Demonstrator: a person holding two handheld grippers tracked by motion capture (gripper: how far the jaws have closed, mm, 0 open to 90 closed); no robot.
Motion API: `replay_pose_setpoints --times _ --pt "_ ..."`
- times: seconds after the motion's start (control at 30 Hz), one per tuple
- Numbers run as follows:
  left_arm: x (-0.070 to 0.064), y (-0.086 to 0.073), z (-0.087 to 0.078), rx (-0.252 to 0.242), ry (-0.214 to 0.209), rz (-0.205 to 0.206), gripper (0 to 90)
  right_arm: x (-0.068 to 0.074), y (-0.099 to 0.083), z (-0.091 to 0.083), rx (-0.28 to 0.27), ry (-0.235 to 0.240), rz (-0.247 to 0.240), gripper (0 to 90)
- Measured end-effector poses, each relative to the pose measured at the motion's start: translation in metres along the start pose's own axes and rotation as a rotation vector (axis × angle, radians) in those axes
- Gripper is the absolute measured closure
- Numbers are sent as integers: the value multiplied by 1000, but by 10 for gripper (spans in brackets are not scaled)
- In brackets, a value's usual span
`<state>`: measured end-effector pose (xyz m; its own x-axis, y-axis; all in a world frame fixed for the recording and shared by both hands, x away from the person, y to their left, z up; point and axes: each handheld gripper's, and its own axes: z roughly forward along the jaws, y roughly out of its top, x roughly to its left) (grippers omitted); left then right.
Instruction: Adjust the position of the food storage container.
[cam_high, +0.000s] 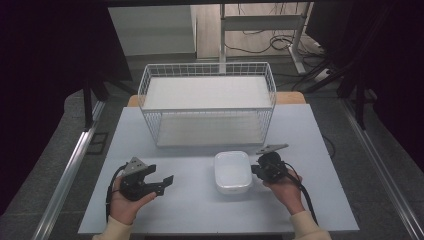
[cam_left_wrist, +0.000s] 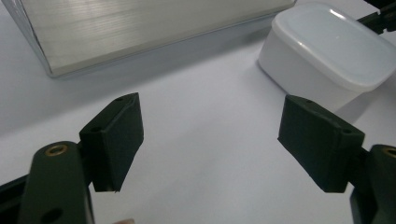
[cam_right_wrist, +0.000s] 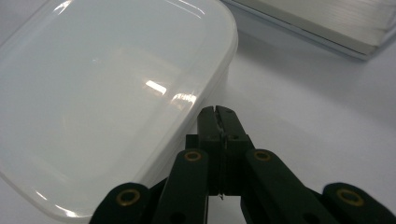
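— What are the tongs doing?
— The left tongs (cam_left_wrist: 210, 144) are gaping wide over the pale grey desk (cam_high: 190, 210), holding nothing. The right tongs (cam_right_wrist: 218, 122) are pressing closed, empty, beside the white lidded plastic box (cam_high: 233, 171).

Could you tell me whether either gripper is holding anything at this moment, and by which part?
Nothing is held: the left gripper is open over bare table, and the right gripper is shut empty beside the white container.
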<state>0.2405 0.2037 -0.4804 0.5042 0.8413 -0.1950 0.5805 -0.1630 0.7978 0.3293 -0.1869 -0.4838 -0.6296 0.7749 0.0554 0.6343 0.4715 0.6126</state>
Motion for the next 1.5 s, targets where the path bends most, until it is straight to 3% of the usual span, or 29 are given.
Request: replay_pose_setpoints --times 0.4,0.77,0.97,1.2,1.27,1.37,1.5 --pt "1 0 0 -3 0 -3 215 29 9 11 6 50 -58 898" --pt "0 0 -2 -13 1 1 218 42 7 15 18 88 -79 898" --pt "1 1 -6 -28 -17 -18 218 39 7 8 -9 76 -72 898" --pt "2 1 -5 -27 -16 -20 220 29 4 -11 -105 65 -37 894" --pt "2 0 -5 -28 -15 -21 220 27 2 -16 -143 78 -16 778" --pt "2 1 -7 -34 -12 -20 220 23 -4 -24 -240 70 35 453" --pt "2 2 -7 -36 -16 -22 221 19 -10 -34 -301 115 68 340"
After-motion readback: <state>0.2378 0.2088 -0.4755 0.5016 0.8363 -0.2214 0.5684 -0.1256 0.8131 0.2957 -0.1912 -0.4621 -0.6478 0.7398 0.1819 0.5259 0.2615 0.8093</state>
